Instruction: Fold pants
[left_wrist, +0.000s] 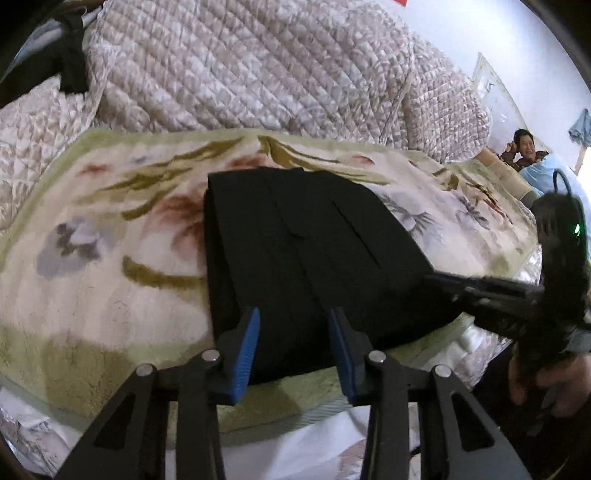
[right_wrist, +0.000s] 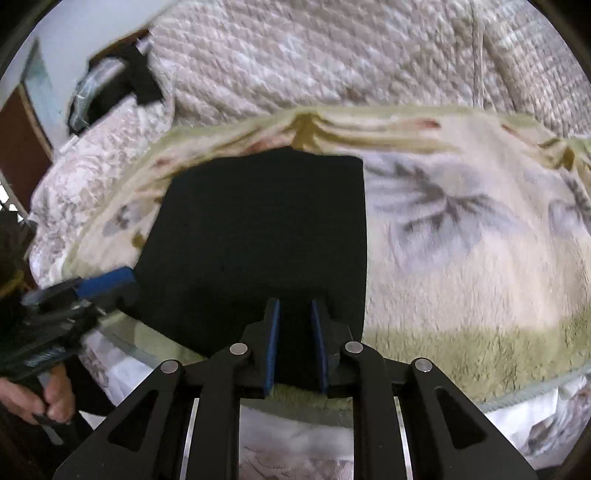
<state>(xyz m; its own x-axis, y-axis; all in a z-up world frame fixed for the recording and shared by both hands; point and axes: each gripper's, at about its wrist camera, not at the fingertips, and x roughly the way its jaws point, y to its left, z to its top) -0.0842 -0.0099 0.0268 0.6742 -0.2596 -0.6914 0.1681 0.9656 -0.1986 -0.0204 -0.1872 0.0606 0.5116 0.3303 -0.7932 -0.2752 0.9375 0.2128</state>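
Black pants (left_wrist: 303, 240) (right_wrist: 258, 221) lie folded into a flat rectangle on a floral blanket (left_wrist: 110, 221) (right_wrist: 461, 240). My left gripper (left_wrist: 295, 328) hangs over the pants' near edge with its blue pads well apart and nothing pinched between them. In the right wrist view the left gripper (right_wrist: 122, 284) sits at the pants' left side. My right gripper (right_wrist: 295, 317) stands over the near edge further right, its pads a narrow gap apart; black cloth shows behind the gap and none is lifted. The right gripper (left_wrist: 439, 280) meets the pants' right near corner.
A quilted bedspread (left_wrist: 240, 66) (right_wrist: 314, 55) is bunched behind the blanket. A dark item (left_wrist: 70, 62) (right_wrist: 136, 74) lies at the far left. A person (left_wrist: 524, 147) sits at the far right. A hand (left_wrist: 546, 380) (right_wrist: 37, 398) holds each gripper's handle. The bed's edge runs just below the grippers.
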